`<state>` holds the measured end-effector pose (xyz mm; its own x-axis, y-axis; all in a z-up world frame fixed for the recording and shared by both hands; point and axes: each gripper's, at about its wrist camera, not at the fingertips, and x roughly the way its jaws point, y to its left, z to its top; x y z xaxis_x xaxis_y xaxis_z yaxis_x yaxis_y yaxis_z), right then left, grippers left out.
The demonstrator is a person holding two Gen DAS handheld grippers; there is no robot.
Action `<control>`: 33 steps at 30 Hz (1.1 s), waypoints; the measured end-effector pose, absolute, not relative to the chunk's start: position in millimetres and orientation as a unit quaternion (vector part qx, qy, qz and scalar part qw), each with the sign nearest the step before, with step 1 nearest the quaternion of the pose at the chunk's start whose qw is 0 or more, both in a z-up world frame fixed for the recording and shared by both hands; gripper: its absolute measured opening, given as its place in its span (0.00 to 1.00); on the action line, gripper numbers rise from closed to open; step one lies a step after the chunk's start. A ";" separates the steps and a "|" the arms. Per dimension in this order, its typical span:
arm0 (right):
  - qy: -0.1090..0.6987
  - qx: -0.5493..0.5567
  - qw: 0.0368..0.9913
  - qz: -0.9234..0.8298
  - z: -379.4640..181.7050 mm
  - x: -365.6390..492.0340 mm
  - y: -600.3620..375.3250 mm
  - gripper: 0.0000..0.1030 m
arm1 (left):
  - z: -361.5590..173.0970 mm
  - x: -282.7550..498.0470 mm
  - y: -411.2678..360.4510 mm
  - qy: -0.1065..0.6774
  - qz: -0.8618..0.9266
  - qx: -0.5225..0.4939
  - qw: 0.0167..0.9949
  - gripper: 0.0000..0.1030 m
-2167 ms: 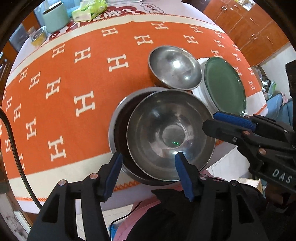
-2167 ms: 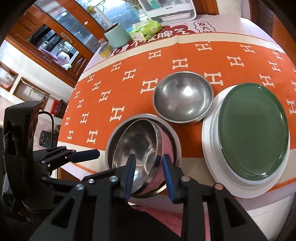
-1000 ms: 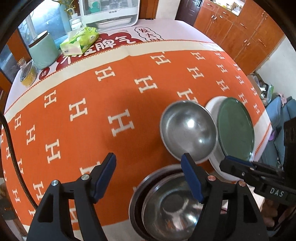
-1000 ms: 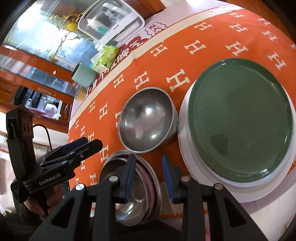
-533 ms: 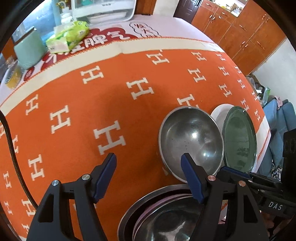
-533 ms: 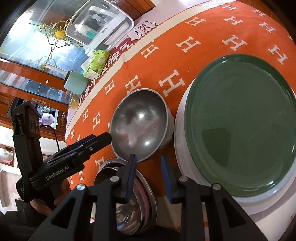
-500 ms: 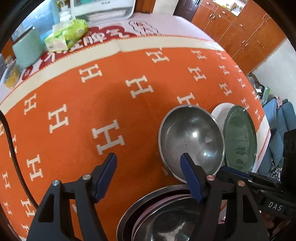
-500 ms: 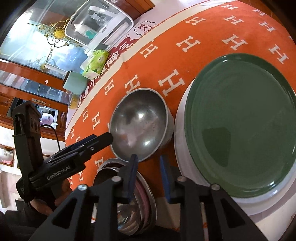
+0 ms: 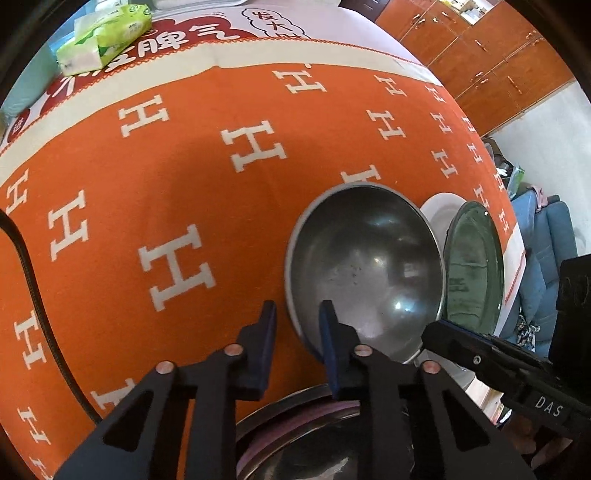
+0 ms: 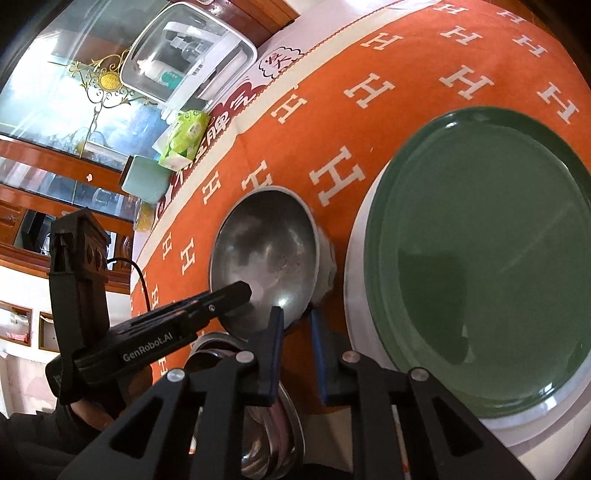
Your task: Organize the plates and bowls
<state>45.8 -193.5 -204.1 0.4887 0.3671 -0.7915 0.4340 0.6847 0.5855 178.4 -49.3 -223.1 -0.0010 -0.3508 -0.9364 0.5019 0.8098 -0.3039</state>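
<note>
A small steel bowl [image 9: 365,273] sits on the orange cloth; it also shows in the right wrist view [image 10: 266,258]. My left gripper [image 9: 297,317] has narrowed, its jaws straddling the bowl's near-left rim. My right gripper [image 10: 295,321] is nearly shut, its jaws straddling the bowl's near-right rim. A green plate [image 10: 476,266] lies on a white plate [image 10: 517,417] to the right. Nested steel bowls with a pink one [image 9: 317,439] sit at the near edge.
A green tissue pack [image 9: 99,35] and a pale green canister [image 10: 146,182] stand at the table's far side. The orange H-patterned cloth [image 9: 166,166] covers the table. Wooden cabinets [image 9: 498,59] stand beyond the table at the right.
My left gripper has narrowed from wide open and moved onto the small bowl's rim. My right gripper has moved forward to the bowl's other side. The view is closer to the bowl.
</note>
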 end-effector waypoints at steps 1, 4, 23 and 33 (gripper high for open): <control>0.504 0.395 0.768 -0.022 -203.8 46.5 -193.5 0.13 | -223.5 178.7 -50.5 0.640 -0.303 0.060 0.704 0.17; 0.504 0.389 0.771 -0.021 -202.2 49.9 -192.4 0.12 | -223.9 178.7 -51.1 0.636 -0.300 0.067 0.708 0.16; 0.505 0.379 0.775 -0.022 -203.0 54.4 -191.9 0.06 | -209.7 178.0 -39.2 0.615 -0.292 0.063 0.730 0.18; 0.498 0.374 0.782 -0.026 -204.3 64.3 -193.3 0.08 | -212.3 178.5 -38.3 0.616 -0.283 0.067 0.732 0.18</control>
